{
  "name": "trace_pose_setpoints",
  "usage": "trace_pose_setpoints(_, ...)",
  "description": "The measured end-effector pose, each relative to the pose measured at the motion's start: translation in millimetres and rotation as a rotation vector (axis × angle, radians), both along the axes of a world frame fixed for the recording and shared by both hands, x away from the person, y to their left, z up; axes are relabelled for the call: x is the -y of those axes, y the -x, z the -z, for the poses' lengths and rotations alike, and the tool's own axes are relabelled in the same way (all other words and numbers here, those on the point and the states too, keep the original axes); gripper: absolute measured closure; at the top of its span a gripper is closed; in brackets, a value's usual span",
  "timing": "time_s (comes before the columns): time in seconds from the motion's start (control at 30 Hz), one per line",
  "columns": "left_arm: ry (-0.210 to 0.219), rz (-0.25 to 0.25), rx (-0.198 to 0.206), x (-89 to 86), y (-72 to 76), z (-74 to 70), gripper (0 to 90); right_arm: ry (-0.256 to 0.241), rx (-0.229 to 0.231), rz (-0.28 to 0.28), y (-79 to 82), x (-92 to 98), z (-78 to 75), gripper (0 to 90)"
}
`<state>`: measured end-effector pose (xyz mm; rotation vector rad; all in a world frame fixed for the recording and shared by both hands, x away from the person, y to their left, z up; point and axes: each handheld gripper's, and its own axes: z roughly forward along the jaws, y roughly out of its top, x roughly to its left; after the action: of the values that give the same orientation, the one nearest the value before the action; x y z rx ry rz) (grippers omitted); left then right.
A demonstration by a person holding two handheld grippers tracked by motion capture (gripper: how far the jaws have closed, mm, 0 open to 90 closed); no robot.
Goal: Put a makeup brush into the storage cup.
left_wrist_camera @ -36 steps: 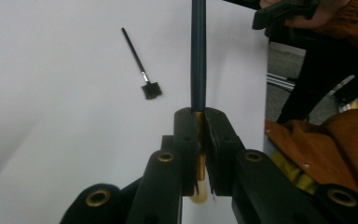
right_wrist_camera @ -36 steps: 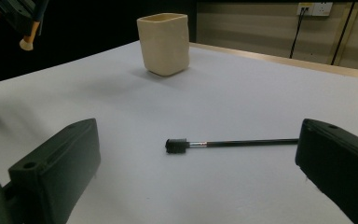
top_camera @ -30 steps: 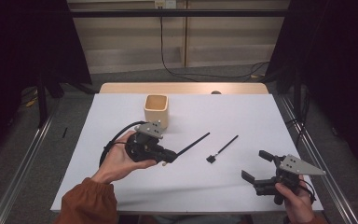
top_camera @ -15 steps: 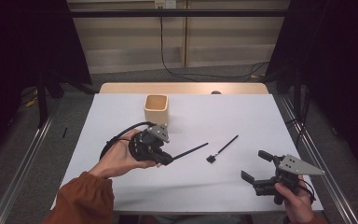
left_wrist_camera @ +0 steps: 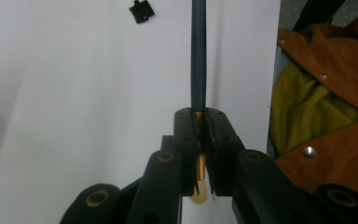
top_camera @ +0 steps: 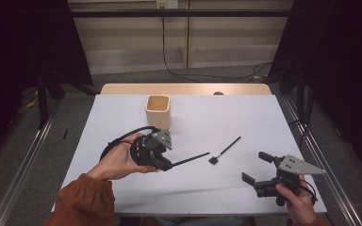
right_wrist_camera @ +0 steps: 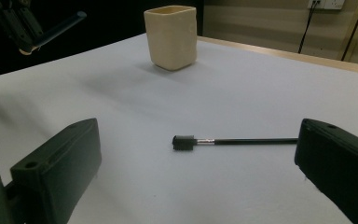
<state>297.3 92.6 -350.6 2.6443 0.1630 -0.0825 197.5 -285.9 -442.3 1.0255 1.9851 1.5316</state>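
My left gripper [top_camera: 166, 164] [left_wrist_camera: 200, 117] is shut on a thin dark stick [top_camera: 189, 159] [left_wrist_camera: 198, 56] with a gold end between the jaws. It holds the stick nearly level above the white table [top_camera: 217, 117], tip pointing right. A small black-headed brush [top_camera: 226, 150] [right_wrist_camera: 233, 140] lies flat just beyond that tip; its head [left_wrist_camera: 141, 10] is at the top of the left gripper view. A cream cup [top_camera: 158, 111] [right_wrist_camera: 171, 36] stands upright behind the left hand. My right gripper [top_camera: 253, 166] [right_wrist_camera: 198, 172] is open near the front right, its jaws facing the brush, nothing between them.
A wooden strip [top_camera: 184, 89] runs along the table's far edge. Metal rails [top_camera: 23, 165] flank the table on the floor. An orange sleeve [top_camera: 80, 202] and orange and yellow clothing [left_wrist_camera: 326, 93] are at the near edge. The left gripper [right_wrist_camera: 21, 28] shows far off in the right gripper view.
My left gripper has drawn slightly nearer the front edge and swung the stick's tip down toward level. The right gripper, brush and cup have not moved.
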Motion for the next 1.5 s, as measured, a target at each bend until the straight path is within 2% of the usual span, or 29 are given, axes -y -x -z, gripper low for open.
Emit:
trace_pose_setpoints(0.07,-0.035,0.003,-0.007,-0.1,-1.3,4.2,84.1,-0.001,0.002,-0.005,0.7,-0.4,-0.2,0.0)
trace_pose_setpoints(0.2,-0.047,-0.005,-0.015,-0.9,-1.7,10.9,84.1,-0.002,0.007,-0.001,1.1,0.1,-0.6,0.0)
trace_pose_setpoints(0.23,-0.059,0.007,-0.020,-1.5,-3.1,11.4,84.1,-0.002,0.009,-0.001,0.9,0.0,-0.9,0.0)
trace_pose_setpoints(0.37,-0.040,-0.009,-0.007,-2.3,-3.6,11.8,84.1,-0.011,0.018,-0.010,1.2,-0.9,-3.3,0.0)
trace_pose_setpoints(0.43,-0.040,-0.003,-0.021,-1.1,-4.0,12.7,84.1,-0.023,0.018,-0.016,-0.5,-0.8,-5.9,0.0)
trace_pose_setpoints(0.53,-0.061,0.013,-0.020,1.6,-3.6,14.2,84.2,-0.026,0.028,-0.015,-6.4,-1.4,-13.0,0.0)
trace_pose_setpoints(0.83,-0.054,0.008,-0.020,4.6,-5.0,13.8,84.1,-0.033,0.077,-0.069,-19.7,-7.2,-38.8,0.0)
trace_pose_setpoints(0.93,-0.059,0.011,-0.024,4.2,-6.1,12.7,84.1,-0.028,0.110,-0.074,-24.3,-10.8,-46.7,0.0)
trace_pose_setpoints(0.97,-0.060,0.009,-0.022,4.3,-5.8,12.6,84.1,-0.030,0.106,-0.085,-25.9,-12.5,-49.4,0.0)
trace_pose_setpoints(1.07,-0.060,0.017,-0.016,5.3,-4.1,12.1,84.1,-0.015,0.108,-0.100,-30.8,-18.9,-54.9,0.0)
trace_pose_setpoints(1.13,-0.060,0.015,-0.020,6.4,-3.1,12.1,84.1,0.026,0.108,-0.093,-34.2,-24.2,-56.5,0.0)
trace_pose_setpoints(1.23,-0.065,0.024,-0.017,8.4,-2.6,12.5,84.1,0.025,0.083,-0.140,-38.4,-31.4,-57.7,0.0)
trace_pose_setpoints(1.27,-0.070,0.025,-0.027,9.0,-2.0,12.3,84.1,0.036,0.074,-0.158,-39.3,-33.5,-58.6,0.0)
trace_pose_setpoints(1.43,-0.082,0.042,-0.019,9.1,-1.1,12.2,84.1,0.073,0.050,-0.226,-42.3,-42.8,-61.7,0.0)
trace_pose_setpoints(1.5,-0.080,0.036,-0.019,9.2,-0.1,12.6,84.2,0.099,0.043,-0.237,-44.7,-46.5,-63.3,0.0)
